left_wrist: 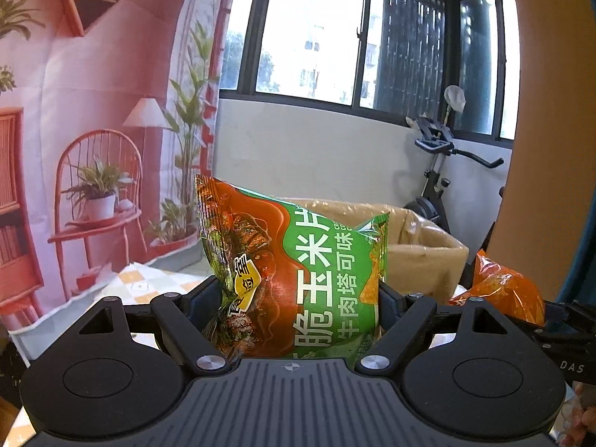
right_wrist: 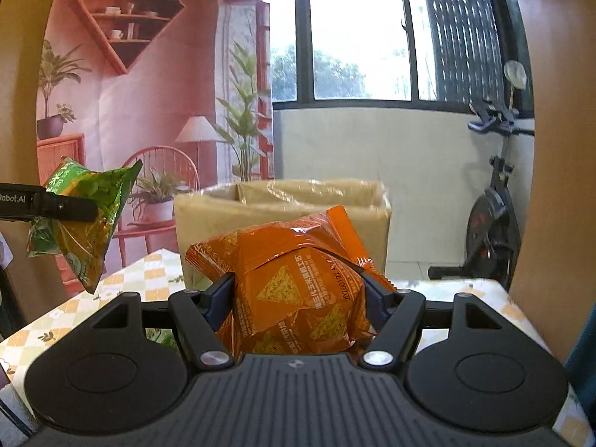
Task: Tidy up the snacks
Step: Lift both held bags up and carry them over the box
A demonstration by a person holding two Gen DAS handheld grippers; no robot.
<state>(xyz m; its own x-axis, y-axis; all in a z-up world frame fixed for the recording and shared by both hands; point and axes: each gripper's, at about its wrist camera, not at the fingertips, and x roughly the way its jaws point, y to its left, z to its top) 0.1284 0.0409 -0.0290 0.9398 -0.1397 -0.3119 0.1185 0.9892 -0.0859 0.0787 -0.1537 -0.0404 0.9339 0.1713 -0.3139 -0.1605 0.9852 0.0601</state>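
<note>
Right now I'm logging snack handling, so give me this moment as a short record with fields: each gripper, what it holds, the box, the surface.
left gripper: shut on green snack bag, bag lifted clear of the table
right gripper: shut on orange snack bag, crumpled between the fingers
cardboard box: open top, behind both bags
tablecloth: checked yellow and white, under the box
background: exercise bike, window

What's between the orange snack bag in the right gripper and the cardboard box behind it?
Nothing. In the right wrist view, only bare checkered tablecloth shows between the orange bag and the box.
</note>
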